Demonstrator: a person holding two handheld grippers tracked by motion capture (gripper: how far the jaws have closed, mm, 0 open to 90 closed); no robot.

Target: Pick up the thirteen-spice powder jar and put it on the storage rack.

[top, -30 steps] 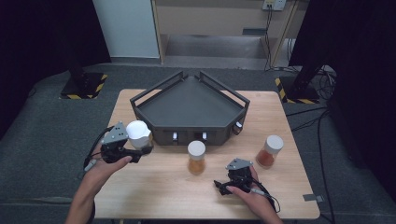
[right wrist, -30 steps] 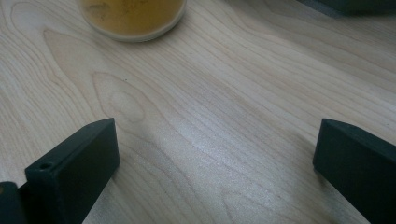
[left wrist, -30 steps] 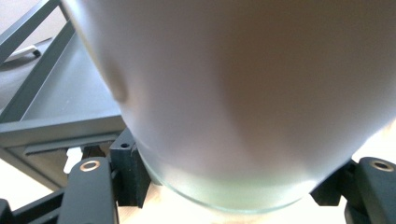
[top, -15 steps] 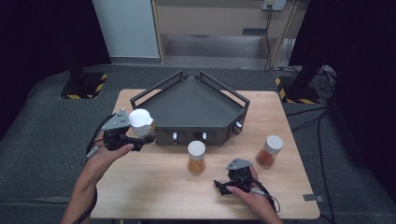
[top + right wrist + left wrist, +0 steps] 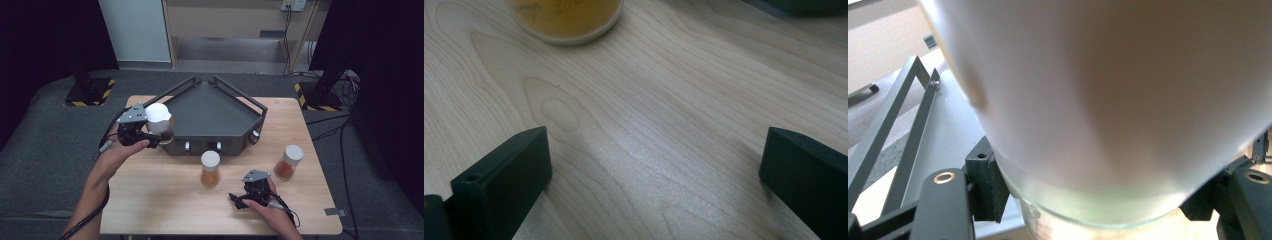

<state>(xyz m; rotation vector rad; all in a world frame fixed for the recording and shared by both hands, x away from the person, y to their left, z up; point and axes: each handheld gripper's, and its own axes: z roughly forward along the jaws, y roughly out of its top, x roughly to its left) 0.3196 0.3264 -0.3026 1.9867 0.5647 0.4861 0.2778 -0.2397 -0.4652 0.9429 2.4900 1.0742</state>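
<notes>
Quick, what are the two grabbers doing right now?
Left gripper: closed on a white-lidded jar.
Right gripper: open, holding nothing.

Blurred lid, hidden contents, cropped jar

In the left gripper view the white-lidded glass jar (image 5: 1108, 100) looms blurred, cut off at top and right, its contents hidden; in the right gripper view the orange-filled glass jar (image 5: 566, 17) is cropped by the top edge.

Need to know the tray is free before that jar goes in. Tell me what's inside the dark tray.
The dark tray's floor looks bare in the high view. The white-lidded jar, held in the left gripper, hides the tray's left corner.
</notes>
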